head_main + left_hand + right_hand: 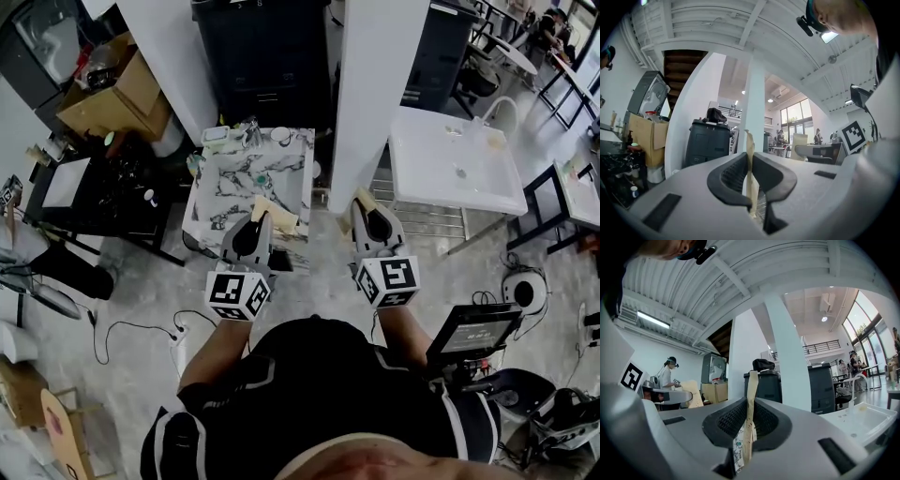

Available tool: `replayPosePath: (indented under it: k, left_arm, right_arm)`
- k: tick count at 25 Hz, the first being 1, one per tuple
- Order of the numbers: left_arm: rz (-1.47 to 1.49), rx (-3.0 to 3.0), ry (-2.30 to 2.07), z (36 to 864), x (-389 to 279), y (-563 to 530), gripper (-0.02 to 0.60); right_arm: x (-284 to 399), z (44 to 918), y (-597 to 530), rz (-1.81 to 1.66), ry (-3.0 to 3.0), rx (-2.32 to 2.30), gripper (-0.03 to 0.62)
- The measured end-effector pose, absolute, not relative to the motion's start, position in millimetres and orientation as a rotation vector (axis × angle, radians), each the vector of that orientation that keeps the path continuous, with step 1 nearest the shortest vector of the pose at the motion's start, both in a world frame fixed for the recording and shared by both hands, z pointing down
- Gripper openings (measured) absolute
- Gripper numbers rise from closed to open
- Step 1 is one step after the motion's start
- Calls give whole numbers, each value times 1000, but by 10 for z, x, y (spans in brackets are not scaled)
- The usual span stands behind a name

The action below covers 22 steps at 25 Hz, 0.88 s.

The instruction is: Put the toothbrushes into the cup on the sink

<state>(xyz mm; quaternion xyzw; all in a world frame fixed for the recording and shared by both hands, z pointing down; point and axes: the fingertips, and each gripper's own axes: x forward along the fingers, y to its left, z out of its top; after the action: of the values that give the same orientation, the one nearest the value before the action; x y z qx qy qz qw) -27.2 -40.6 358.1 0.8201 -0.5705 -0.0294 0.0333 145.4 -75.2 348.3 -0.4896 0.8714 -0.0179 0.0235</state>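
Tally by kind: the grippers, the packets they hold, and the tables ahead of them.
Grippers: 2, the left gripper and the right gripper, each shut on a packet
Flat tan paper packets: 2, the left packet and the right packet
Tables: 2, the marble-topped table and the white table
Total: 6

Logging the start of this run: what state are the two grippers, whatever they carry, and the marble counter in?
Left gripper: shut on a paper packet.
Paper packet: held edge-on, sticking up above the grip.
Right gripper: shut on a second paper packet.
Second paper packet: held edge-on, printed lower end showing.
Marble counter: ahead of both grippers, small items along its far edge.
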Motion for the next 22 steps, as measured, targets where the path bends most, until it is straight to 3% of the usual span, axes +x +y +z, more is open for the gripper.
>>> replayPosePath:
  k: [22]
  left_arm:
    - [-194, 2547, -1768, 3446, -884, -1233, 34]
  right_arm:
    - [936, 3589, -1293, -62, 2693, -1595, 41]
